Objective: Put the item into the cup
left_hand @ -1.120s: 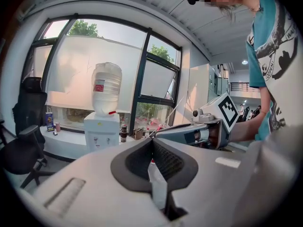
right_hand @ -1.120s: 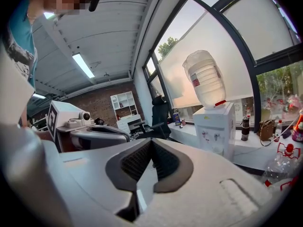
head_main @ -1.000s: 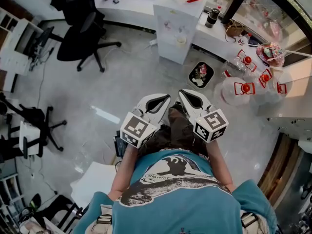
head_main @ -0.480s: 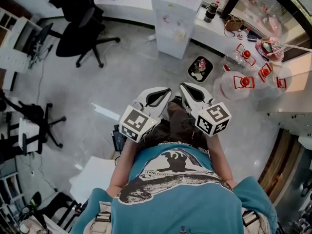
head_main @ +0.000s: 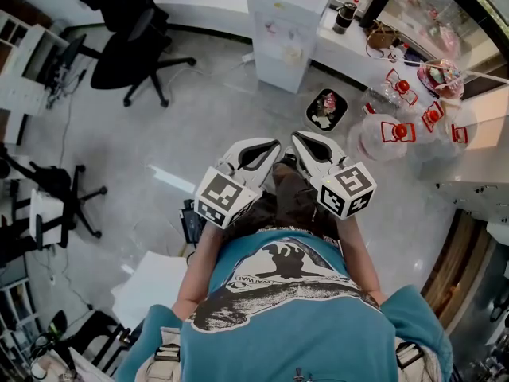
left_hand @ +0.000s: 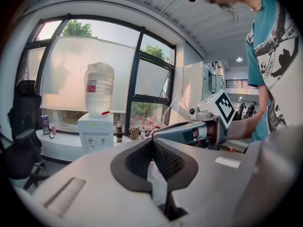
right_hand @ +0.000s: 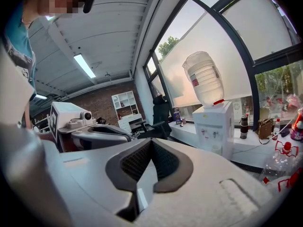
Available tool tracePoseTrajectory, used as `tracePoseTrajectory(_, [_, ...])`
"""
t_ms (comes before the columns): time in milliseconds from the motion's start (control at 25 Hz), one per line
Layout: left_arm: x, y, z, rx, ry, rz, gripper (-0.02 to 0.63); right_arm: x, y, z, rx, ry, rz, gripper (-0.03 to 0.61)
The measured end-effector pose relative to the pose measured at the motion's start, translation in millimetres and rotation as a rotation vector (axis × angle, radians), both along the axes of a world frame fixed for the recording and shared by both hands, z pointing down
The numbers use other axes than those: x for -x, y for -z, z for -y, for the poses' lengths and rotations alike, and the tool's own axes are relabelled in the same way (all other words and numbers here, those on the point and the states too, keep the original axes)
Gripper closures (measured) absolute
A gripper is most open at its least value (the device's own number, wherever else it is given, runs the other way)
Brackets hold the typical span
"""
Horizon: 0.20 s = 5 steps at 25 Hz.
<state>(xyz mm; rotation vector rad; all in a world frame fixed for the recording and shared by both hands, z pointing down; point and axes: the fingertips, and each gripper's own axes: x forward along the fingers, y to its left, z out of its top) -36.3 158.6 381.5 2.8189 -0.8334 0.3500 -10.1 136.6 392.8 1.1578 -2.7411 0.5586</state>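
Note:
I hold both grippers at waist height in front of my body, over the floor. My left gripper (head_main: 273, 144) is shut, its tips touching, with nothing between them; its own view shows the closed pads (left_hand: 152, 141). Right beside it, my right gripper (head_main: 296, 137) is shut and empty too, its tips meeting (right_hand: 151, 141) in its own view. A dark cup-like flask (head_main: 344, 18) stands on the white counter far ahead. I cannot tell which thing is the item.
A white water dispenser (head_main: 282, 30) with a large bottle (left_hand: 99, 89) stands ahead by the counter (head_main: 215, 2). A small bin (head_main: 326, 110) sits on the floor. Clear water jugs with red handles (head_main: 394, 138) lie right. Black office chairs (head_main: 127, 46) stand left.
The head view has shifted slightly, so the room sits a little higher in the picture. Both grippers stay shut, side by side, in about the same place.

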Motion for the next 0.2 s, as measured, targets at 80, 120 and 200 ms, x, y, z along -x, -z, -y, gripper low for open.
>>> tracePoseTrajectory(80, [-0.7, 0.7, 0.6, -0.003, 0.001, 0.002, 0.612, -0.1, 0.0, 0.0, -0.001, 0.004, -0.002, 0.577])
tracePoseTrajectory(120, [-1.1, 1.0, 0.9, -0.004, 0.001, 0.004, 0.612, -0.2, 0.2, 0.3, -0.001, 0.005, -0.002, 0.577])
tracePoseTrajectory(200, [-1.7, 1.5, 1.5, -0.007, 0.002, 0.007, 0.611, -0.4, 0.5, 1.0, -0.003, 0.007, -0.003, 0.577])
